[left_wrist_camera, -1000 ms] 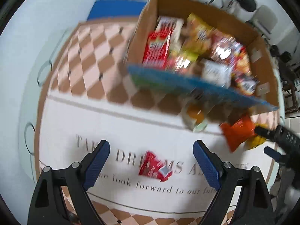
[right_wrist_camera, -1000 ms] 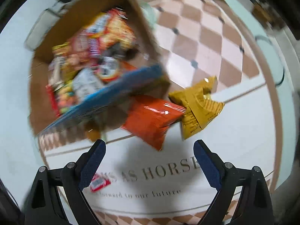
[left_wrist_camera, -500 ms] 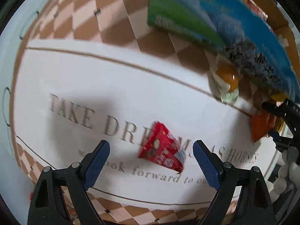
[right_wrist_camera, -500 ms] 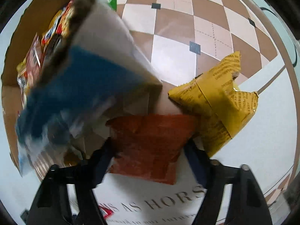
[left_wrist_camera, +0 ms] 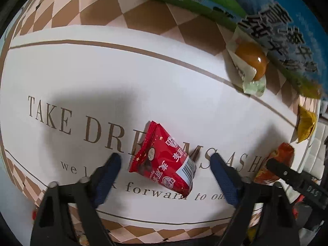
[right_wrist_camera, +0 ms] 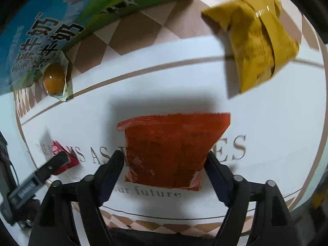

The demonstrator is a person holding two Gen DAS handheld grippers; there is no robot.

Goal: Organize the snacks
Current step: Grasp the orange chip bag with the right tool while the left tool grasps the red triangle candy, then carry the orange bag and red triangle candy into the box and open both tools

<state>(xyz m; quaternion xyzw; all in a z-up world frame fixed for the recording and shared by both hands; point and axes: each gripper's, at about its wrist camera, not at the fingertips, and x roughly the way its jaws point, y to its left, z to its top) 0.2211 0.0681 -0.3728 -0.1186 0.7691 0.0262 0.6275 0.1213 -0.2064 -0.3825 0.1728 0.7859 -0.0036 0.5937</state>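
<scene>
While its jaws close, the left gripper (left_wrist_camera: 165, 162) straddles the red packet (left_wrist_camera: 164, 160) on the printed mat (left_wrist_camera: 102, 71), pads not yet touching it. In the right wrist view, the right gripper (right_wrist_camera: 164, 160) is opening, its pads beside the orange bag (right_wrist_camera: 172, 149); ahead right lies the yellow bag (right_wrist_camera: 256, 47).

**Background surface**

White printed cloth (left_wrist_camera: 143, 78) with brown serif lettering and a thin brown border line lies ahead of and beneath the claws; its tan-and-cream checkered border (left_wrist_camera: 98, 10) runs beyond, farther from them.
</scene>
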